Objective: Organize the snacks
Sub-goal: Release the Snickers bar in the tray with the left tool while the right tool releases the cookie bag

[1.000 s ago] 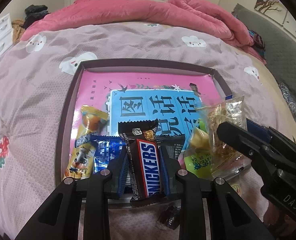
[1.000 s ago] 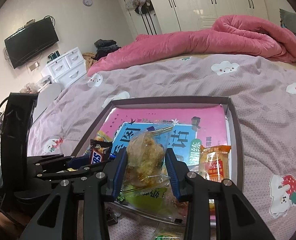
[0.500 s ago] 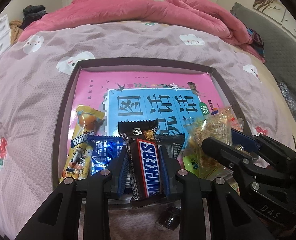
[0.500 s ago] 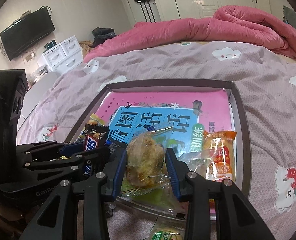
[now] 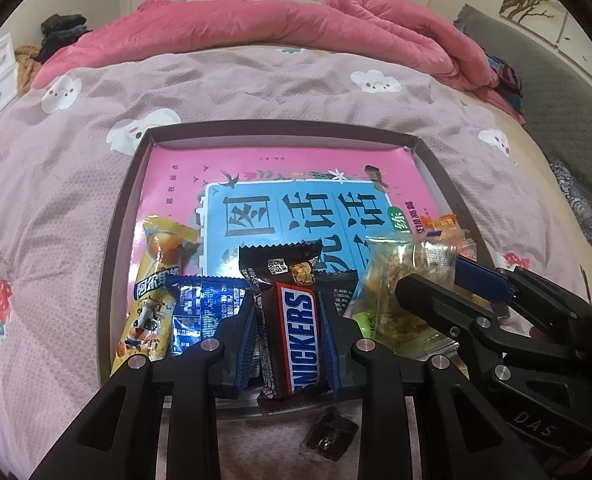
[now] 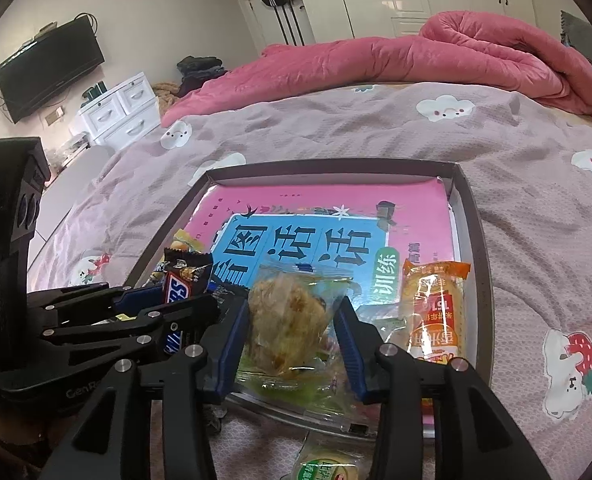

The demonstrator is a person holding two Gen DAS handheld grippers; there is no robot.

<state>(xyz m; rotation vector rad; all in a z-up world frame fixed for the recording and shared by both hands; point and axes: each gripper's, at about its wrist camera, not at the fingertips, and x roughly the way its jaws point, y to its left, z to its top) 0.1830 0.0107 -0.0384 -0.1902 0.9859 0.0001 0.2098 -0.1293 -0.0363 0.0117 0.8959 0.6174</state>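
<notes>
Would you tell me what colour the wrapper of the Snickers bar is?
Dark brown, with white lettering on a blue, red-edged logo; the Snickers bar shows best in the left wrist view.

A bed covered in a mauve cloud-print sheet [image 5: 75, 208] carries a shallow dark-rimmed tray [image 5: 279, 125] at centre, a bunched pink quilt [image 5: 255, 28] at twelve o'clock, and a small dark wrapped sweet [image 5: 328, 438] at six o'clock.

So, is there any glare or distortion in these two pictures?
Left wrist view: glare on the blue wrapper; fisheye bends the tray rim and darkens the corners. Right wrist view: shine on the clear bag; the same bending, dark corners too.
</notes>
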